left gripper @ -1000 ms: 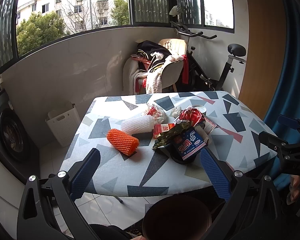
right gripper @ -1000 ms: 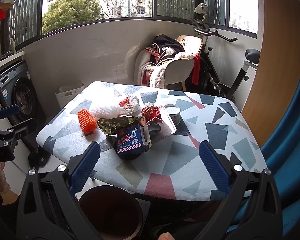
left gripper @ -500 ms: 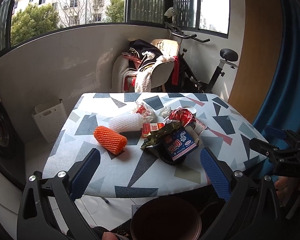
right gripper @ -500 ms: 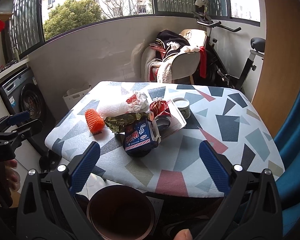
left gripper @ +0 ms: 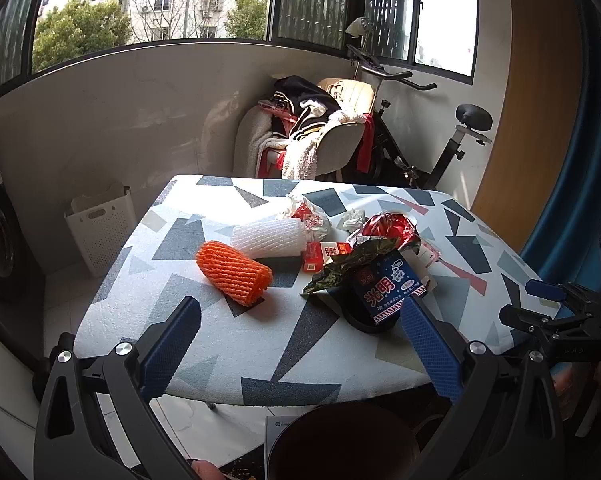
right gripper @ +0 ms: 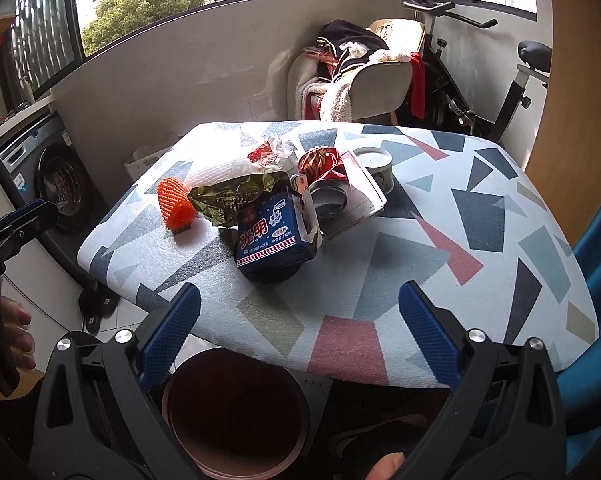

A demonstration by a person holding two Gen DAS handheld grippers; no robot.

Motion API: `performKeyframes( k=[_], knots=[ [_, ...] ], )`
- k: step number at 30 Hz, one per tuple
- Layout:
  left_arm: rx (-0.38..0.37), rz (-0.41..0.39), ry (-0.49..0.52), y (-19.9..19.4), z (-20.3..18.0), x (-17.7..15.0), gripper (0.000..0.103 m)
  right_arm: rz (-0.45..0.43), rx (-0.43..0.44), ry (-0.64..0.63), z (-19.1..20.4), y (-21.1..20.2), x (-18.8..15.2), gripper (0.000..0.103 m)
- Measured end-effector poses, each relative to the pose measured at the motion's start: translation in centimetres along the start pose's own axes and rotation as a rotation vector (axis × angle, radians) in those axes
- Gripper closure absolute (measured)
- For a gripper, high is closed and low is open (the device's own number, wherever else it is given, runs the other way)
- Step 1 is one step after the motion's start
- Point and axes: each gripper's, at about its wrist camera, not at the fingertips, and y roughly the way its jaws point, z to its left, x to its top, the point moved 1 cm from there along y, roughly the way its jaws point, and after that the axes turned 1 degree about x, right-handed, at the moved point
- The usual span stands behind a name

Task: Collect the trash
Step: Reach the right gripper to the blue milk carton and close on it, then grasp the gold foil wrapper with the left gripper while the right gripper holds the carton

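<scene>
Both grippers, left point(left gripper: 300, 344) & right point(right gripper: 298, 340), were spread wide, empty, above the bin point(right gripper: 236, 412) at table's point(right gripper: 380, 300) near edge; trash pile point(right gripper: 276, 216) sat mid-table.

Two wrist fisheyes facing the table's near edge

Left view looks toward 1 o'clock; right view, nearer, toward 11. Both share the blue carton point(left gripper: 386, 286) point(right gripper: 274, 232), orange foam net point(left gripper: 234, 266) point(right gripper: 175, 203) and brown bin point(left gripper: 342, 444) point(right gripper: 236, 410).

Daylit balcony room: wide windows point(left gripper: 160, 4) above a pale wall point(left gripper: 132, 112); far off, clothes-heaped chair point(left gripper: 340, 136), exercise bike point(left gripper: 440, 152); left, white basket point(left gripper: 100, 228), washing machine point(right gripper: 48, 172); tiled floor point(left gripper: 64, 292).
</scene>
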Motion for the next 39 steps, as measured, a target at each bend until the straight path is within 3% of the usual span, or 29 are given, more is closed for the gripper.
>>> performKeyframes(
  k=[2,7,10,16,23,26,30,33,39],
  knots=[
    [-0.005,0.032,-0.003,0.9,0.3,-0.2,0.005,0.014,-0.031,0.012,-0.6,1.5,0.2,0.005],
    [-0.004,0.087,-0.029,2.8,1.0,-1.0,0.005,0.073,0.025,0.097,-2.3,6.4,0.7,0.005],
    [0.013,0.117,-0.044,3.9,1.4,-1.4,0.005,0.059,0.029,0.097,-2.3,9.1,1.2,0.005],
    [0.083,0.127,0.028,5.5,1.1,-1.9,0.005,0.076,0.118,0.222,-2.7,13.9,2.2,0.005],
    [0.036,0.171,-0.009,7.3,1.8,-2.7,0.005,0.11,0.208,0.261,-2.2,17.4,3.0,0.008],
    [0.025,0.18,-0.002,7.8,1.4,-2.8,0.005,0.14,0.241,0.28,-2.1,18.5,2.8,0.019],
    [0.01,0.179,0.008,8.0,1.0,-3.1,0.005,0.148,0.311,0.302,-1.8,18.1,2.8,0.047],
    [0.007,0.182,0.01,8.0,0.7,-3.2,0.005,0.121,0.315,0.271,-1.2,16.5,3.2,0.06],
    [-0.01,0.177,-0.01,7.8,0.7,-3.1,0.005,0.043,0.311,0.193,0.2,12.5,4.2,0.062]
  ],
)
